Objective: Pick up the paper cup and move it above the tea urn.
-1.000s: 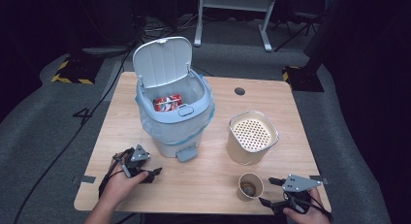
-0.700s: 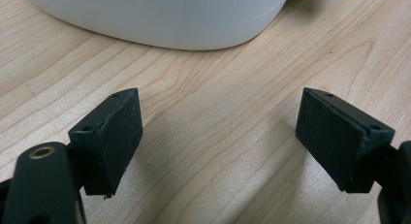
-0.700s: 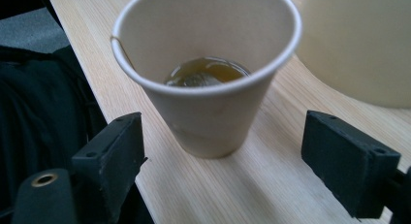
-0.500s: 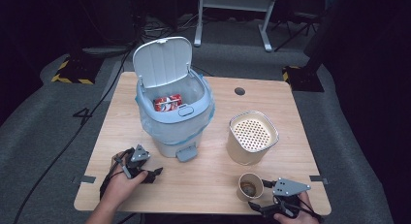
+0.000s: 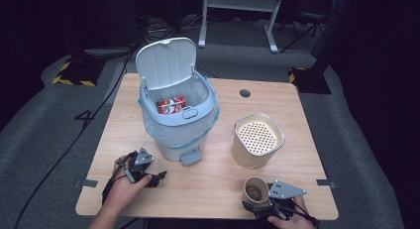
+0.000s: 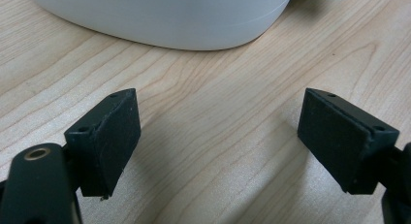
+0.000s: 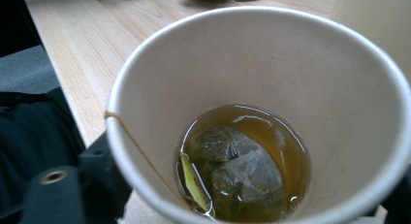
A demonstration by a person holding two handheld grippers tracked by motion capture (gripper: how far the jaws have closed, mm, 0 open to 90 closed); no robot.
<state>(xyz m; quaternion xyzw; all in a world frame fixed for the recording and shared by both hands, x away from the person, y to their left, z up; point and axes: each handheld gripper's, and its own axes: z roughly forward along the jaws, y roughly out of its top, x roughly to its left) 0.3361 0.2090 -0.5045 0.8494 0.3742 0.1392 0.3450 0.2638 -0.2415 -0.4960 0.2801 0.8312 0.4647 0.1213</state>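
Observation:
A paper cup (image 5: 255, 191) stands near the table's front edge. In the right gripper view the cup (image 7: 271, 64) holds brown tea and a tea bag (image 7: 242, 170). My right gripper (image 5: 258, 205) straddles the cup; its jaws have just been closing, and the left pad (image 7: 104, 170) lies against the cup's wall. My left gripper (image 5: 157, 178) rests low on the table at the front left, open and holding nothing, its jaws having just widened a little. Its pads (image 6: 109, 136) point at the base of the pale blue pedal bin (image 6: 169, 15).
The pedal bin (image 5: 178, 120) stands mid-table with its lid (image 5: 166, 63) raised and a red packet (image 5: 172, 105) inside. Its pedal (image 5: 190, 157) faces the front. A beige canister with a perforated top (image 5: 257, 140) stands behind the cup. The wooden table (image 5: 307, 115) ends close to both hands.
My right gripper has moved left along the front edge and now has the cup between its jaws. The left hand has stayed in place.

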